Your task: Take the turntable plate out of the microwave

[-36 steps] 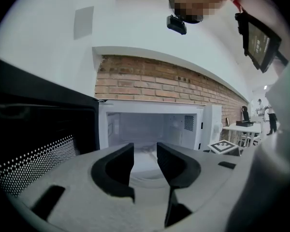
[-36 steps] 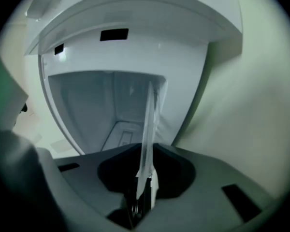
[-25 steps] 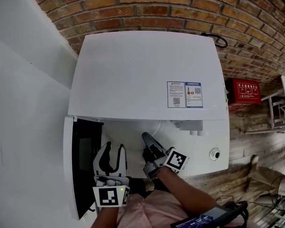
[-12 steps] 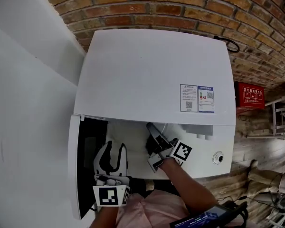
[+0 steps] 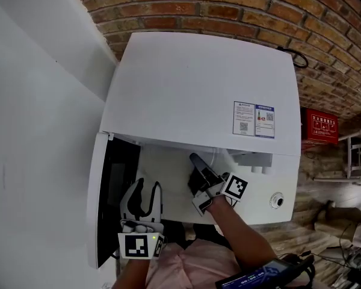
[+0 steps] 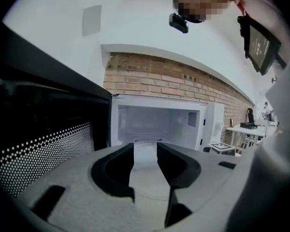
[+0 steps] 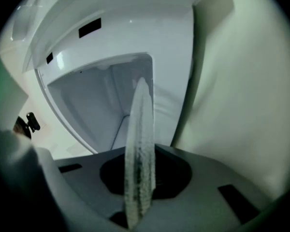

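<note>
Item: turntable plate (image 7: 140, 124), rim pinched edge-on by right gripper (image 5: 195, 160), jaws just closed on it for drawing from microwave (image 5: 192, 83); left gripper (image 6: 145, 158) spread, empty (apparently ready to support).

Right gripper (image 5: 197, 161) has just closed on the turntable plate (image 7: 140, 144).

Pink clothing (image 5: 180, 268) shows at 6 o'clock. The left gripper (image 5: 148, 186), at 7 o'clock, is white with black jaw pads. The darker right gripper (image 5: 197, 159), at 5 o'clock, has just been closing its jaws on the turntable plate (image 7: 140, 149). Each carries a white cube with black square markers.
</note>
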`<action>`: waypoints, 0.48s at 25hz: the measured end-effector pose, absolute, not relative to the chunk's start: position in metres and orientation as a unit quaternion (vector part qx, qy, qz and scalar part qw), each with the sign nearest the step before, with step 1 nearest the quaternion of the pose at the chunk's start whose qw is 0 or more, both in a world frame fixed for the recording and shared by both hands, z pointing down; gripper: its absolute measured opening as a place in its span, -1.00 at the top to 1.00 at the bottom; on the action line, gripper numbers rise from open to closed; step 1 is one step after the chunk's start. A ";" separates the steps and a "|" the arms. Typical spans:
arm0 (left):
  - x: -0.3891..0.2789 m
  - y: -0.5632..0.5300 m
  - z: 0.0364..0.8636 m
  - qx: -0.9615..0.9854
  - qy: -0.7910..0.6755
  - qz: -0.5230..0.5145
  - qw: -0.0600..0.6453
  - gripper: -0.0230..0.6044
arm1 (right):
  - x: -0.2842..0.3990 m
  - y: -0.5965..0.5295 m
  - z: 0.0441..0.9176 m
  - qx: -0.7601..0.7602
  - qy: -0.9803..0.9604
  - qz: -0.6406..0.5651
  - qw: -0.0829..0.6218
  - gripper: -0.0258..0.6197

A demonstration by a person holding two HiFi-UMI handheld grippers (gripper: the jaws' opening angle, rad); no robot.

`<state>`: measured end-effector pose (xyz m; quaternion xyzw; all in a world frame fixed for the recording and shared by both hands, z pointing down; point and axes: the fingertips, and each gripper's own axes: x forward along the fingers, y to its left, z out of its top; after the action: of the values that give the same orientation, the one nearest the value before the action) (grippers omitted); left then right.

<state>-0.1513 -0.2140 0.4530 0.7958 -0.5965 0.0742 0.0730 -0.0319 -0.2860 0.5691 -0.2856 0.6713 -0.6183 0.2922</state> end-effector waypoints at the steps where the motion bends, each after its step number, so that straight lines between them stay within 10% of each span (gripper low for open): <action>1: -0.152 -0.211 0.452 0.794 -0.599 0.073 0.073 0.44 | -0.031 -0.283 0.565 -0.279 0.669 -0.620 0.299 0.83; 12: -0.151 -0.147 0.456 0.765 -0.630 0.027 0.132 0.10 | -0.023 -0.229 0.507 -0.212 0.697 -0.615 0.302 0.83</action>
<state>-0.1515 -0.1474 0.4557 0.7652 -0.6297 0.0266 0.1317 -0.0234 -0.2293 0.5072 -0.2121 0.6971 -0.6147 0.3021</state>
